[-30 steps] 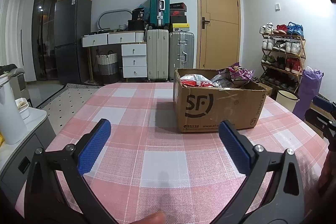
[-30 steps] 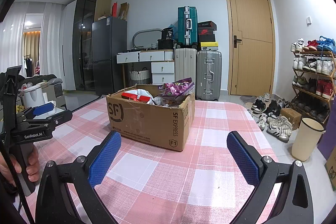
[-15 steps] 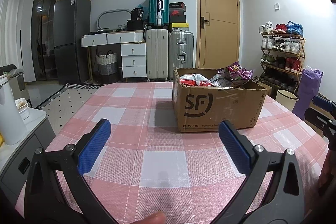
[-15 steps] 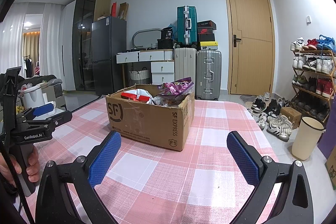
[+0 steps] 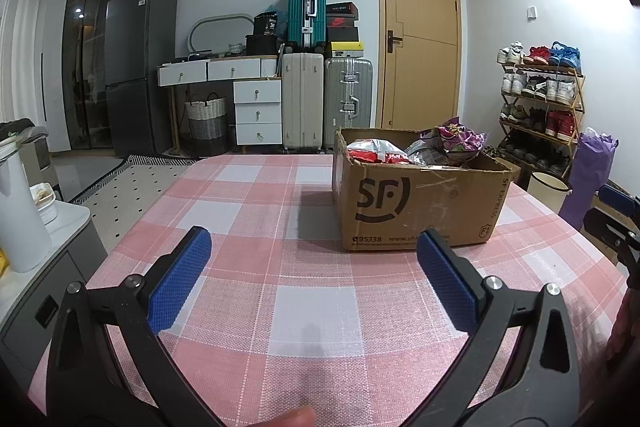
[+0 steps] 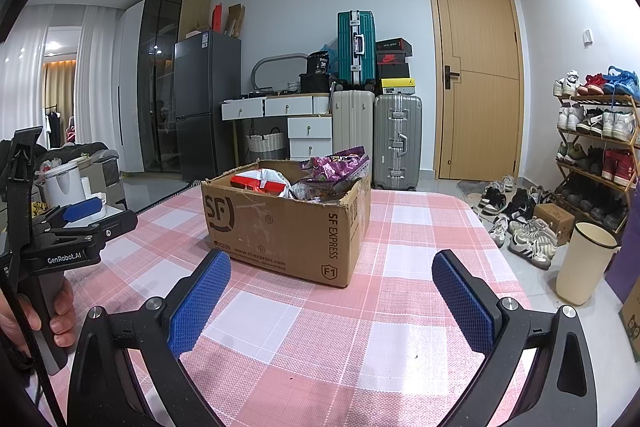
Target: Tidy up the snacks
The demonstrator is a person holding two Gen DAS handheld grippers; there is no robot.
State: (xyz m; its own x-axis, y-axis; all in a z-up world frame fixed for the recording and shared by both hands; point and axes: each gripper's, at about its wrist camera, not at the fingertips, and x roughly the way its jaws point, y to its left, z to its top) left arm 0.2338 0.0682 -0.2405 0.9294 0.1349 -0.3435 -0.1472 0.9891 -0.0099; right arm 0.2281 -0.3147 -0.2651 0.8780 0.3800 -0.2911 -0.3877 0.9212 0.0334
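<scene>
A brown cardboard box (image 5: 420, 203) (image 6: 280, 227) marked SF stands on the pink checked tablecloth (image 5: 312, 303) (image 6: 320, 327). Snack bags fill it: a red and white bag (image 5: 376, 151) (image 6: 260, 183) and a purple bag (image 5: 460, 139) (image 6: 336, 167) poke above the rim. My left gripper (image 5: 312, 243) hovers open over the cloth, short of the box and slightly left of it. My right gripper (image 6: 332, 265) is open too, in front of the box's right corner. Neither holds anything. The left gripper's body (image 6: 76, 227) shows at the left of the right wrist view, held by a hand (image 6: 60, 315).
Behind the table are suitcases (image 5: 306, 107), a white drawer unit (image 5: 258, 113) and a wooden door (image 5: 420, 39). A shoe rack (image 5: 540, 99) and a cream bin (image 6: 584, 263) stand to the right. A white kettle (image 5: 18, 211) sits on a side counter at left.
</scene>
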